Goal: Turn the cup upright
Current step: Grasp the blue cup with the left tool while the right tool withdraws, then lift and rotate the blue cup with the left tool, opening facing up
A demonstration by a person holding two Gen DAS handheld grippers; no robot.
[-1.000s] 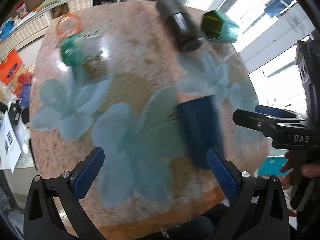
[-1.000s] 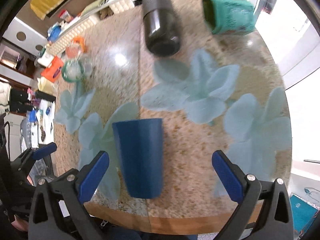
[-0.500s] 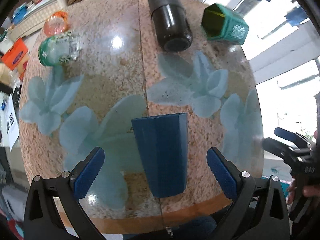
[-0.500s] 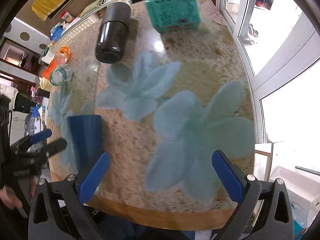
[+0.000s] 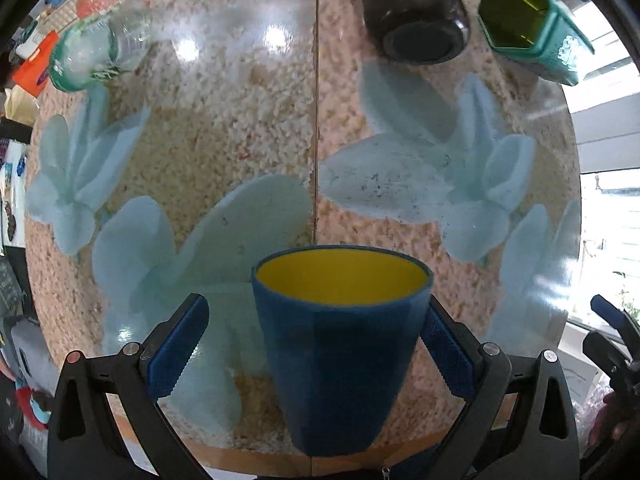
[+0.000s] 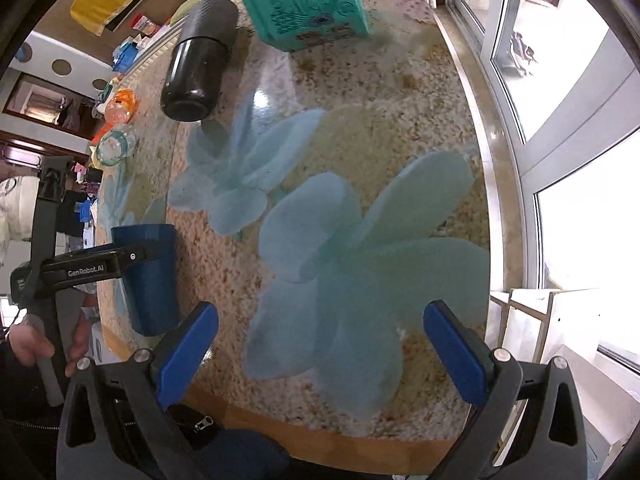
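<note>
Left tongs around upright blue cup, one pad touching.

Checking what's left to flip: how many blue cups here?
1: the blue plastic cup with yellow inside, at the stone table's near edge, between the fingers of the left gripper.

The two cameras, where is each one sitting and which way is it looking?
Left wrist view: sits on the left hand-held gripper, looking along its fingers across the flowered table at the blue cup standing open end up between them.
Right wrist view: sits on the right hand-held gripper, open over bare table toward the windows; the person's hand shows at left.
Shared: both see the blue cup, black bottle, teal box and glass jar.
</note>
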